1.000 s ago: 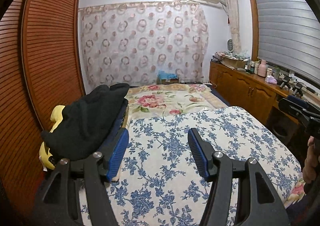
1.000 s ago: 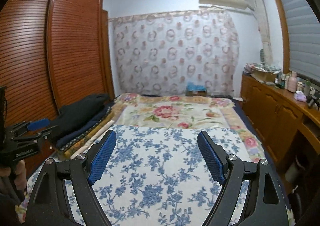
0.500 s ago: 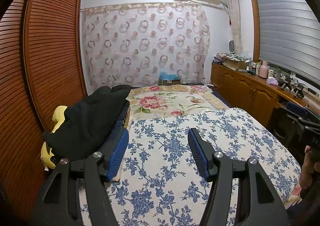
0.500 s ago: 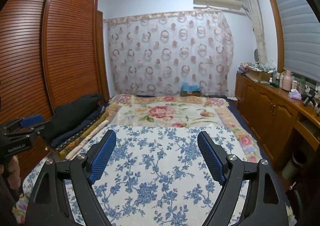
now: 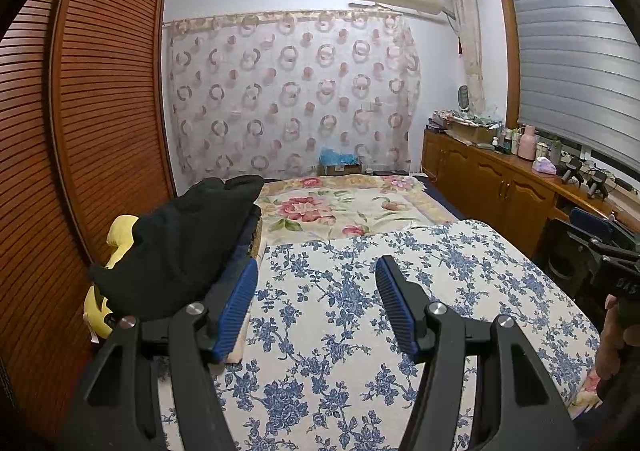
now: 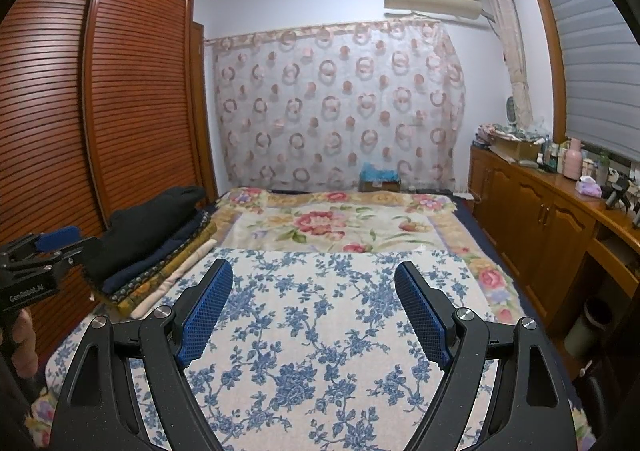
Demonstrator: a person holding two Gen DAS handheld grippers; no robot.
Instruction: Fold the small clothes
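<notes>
Left wrist view: the left gripper (image 5: 316,275) hovers with jaws apart, empty, above a blue-flowered sheet (image 5: 352,335); a black garment (image 5: 176,243) tops the folded pile at left.

Right wrist view: the right gripper (image 6: 314,283) gapes wide, holding nothing; the pile's lower layers are perhaps blankets.

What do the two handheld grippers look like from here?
Both are matte black frames with cut-out arms and silver pivot bolts. The left gripper has blue ribbed pads; the right gripper has blue mesh-textured pads. White lettering marks each body. No cables or sleeves are visible.
</notes>
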